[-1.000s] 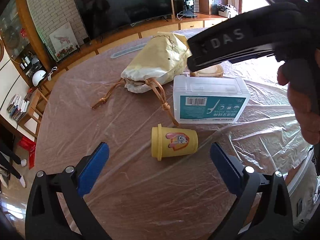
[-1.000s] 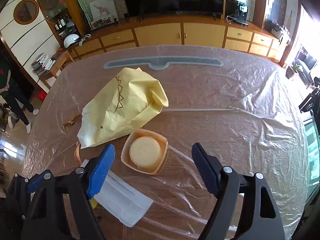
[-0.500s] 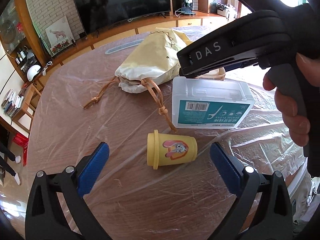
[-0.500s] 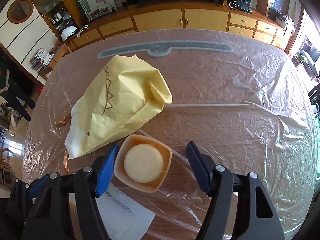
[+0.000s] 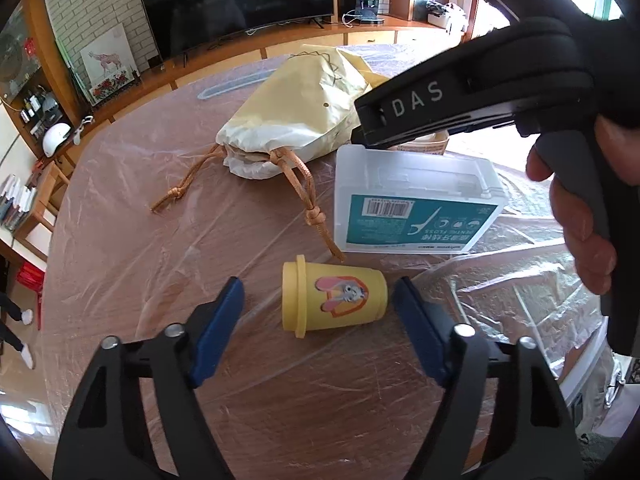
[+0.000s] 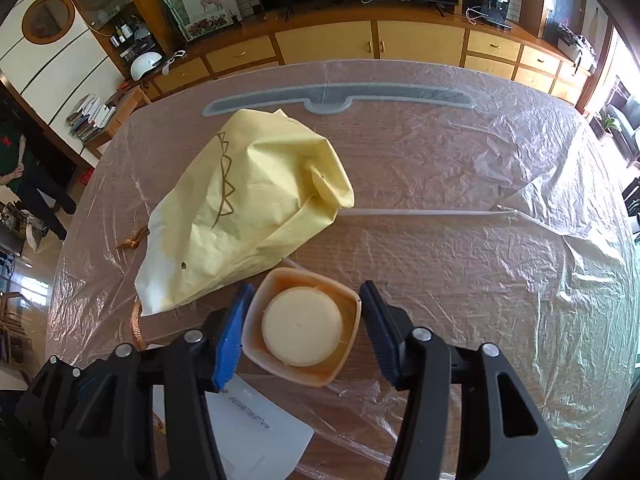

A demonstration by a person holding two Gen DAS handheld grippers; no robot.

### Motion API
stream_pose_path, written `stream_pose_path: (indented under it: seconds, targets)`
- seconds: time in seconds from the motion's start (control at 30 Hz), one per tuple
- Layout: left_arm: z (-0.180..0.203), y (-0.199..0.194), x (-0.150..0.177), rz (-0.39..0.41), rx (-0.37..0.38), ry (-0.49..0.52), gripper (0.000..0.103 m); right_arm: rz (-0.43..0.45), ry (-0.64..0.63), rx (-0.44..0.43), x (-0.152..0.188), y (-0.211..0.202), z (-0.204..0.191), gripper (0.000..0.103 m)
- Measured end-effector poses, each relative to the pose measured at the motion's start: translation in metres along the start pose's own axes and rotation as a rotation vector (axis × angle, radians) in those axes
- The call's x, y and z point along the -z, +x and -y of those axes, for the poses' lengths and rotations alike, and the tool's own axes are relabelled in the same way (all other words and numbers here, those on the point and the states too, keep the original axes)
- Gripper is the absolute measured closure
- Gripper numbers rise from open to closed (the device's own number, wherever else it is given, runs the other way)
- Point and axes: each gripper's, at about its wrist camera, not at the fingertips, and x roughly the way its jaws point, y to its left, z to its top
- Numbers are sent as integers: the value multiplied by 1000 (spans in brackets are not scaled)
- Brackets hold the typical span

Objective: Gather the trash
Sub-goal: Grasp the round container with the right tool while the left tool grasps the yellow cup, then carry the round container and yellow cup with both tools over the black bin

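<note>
A living room wall of cabinets behind the plastic-covered table

The table (image 6: 440,240) wears a wrinkled clear plastic sheet (image 6: 540,264); a grey flat strip (image 6: 340,94) lies under it near the far edge. Beyond stands a long wooden cabinet (image 6: 328,42) with a dark television (image 5: 236,0) on top and a coffee machine (image 5: 368,0) at its right end. A framed animal picture (image 6: 204,0) leans against the brick wall, a white helmet (image 6: 146,65) sits to its left, and books (image 6: 90,116) are stacked on a low side table.
</note>
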Motion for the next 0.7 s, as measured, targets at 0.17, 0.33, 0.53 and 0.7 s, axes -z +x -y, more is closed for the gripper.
stream_pose_path:
  seconds: [0.17,0.33,0.53,0.7]
  targets:
    - [-1,-3,-1,7,21,2,55,9,15,-25,4,-4,8,51]
    - [-6,-6,1,25,42,-27,57,19,62,-52,9,-12,26,53]
    - [-6,-12,6,40,43,-24,58,34,118,-61,15,-23,48,55]
    - [-12,-17,9,51,45,-39,58,42,134,-62,25,-31,58,55]
